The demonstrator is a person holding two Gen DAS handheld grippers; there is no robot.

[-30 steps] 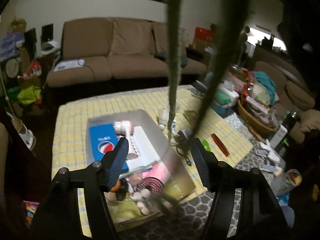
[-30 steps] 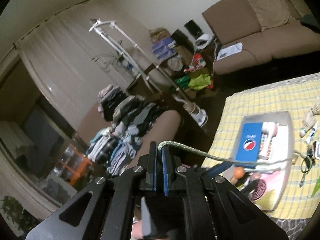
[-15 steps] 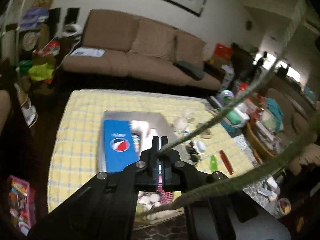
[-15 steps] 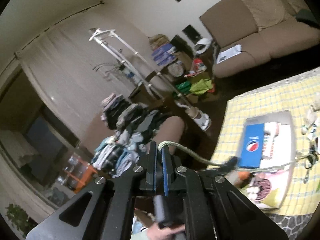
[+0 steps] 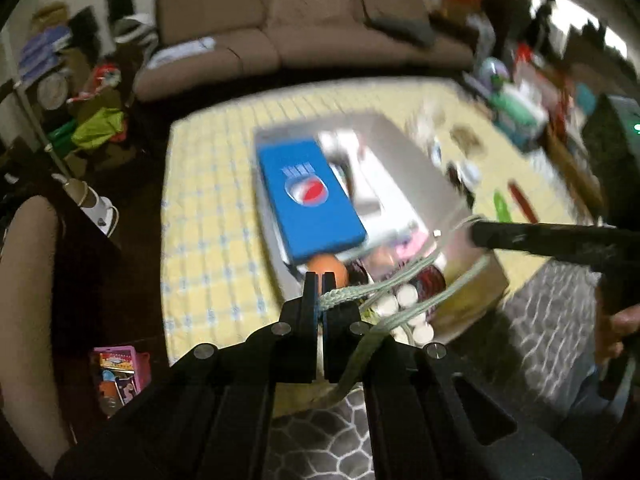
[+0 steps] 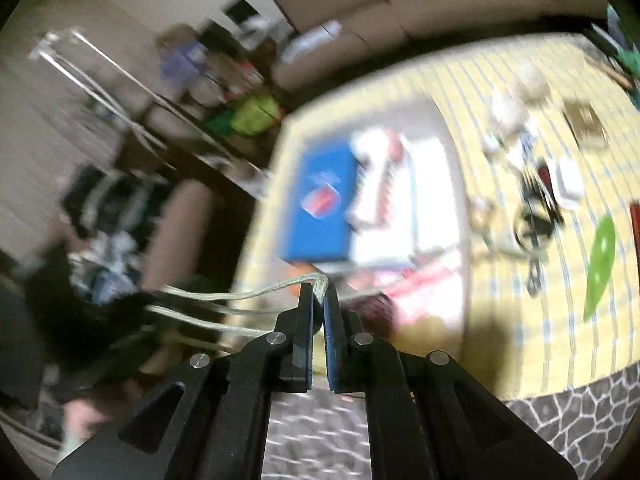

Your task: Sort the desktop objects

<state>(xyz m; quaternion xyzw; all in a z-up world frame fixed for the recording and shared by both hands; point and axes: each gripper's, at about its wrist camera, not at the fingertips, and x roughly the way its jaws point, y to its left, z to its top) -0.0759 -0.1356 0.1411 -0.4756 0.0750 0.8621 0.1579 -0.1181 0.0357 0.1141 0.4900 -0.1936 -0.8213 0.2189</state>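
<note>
Yellow checked table (image 5: 200,216); pale green braided cord (image 5: 360,292) looped, doubled.

Braided cord (image 5: 362,291), pale green, rough woven fibre, pinched in matt black plastic left gripper (image 5: 319,280) with shiny metal screws; right gripper (image 6: 319,294) has the same matt black plastic and blue pads (image 6: 330,332), and its jaws also pinch the cord. Tablecloth (image 5: 208,184) is yellow checked cloth; tray (image 5: 404,140) looks smooth grey, semi-glossy, material unclear. Blue box (image 5: 310,196) reads as smooth printed card; sofa (image 5: 280,20) is matt brown fabric.
</note>
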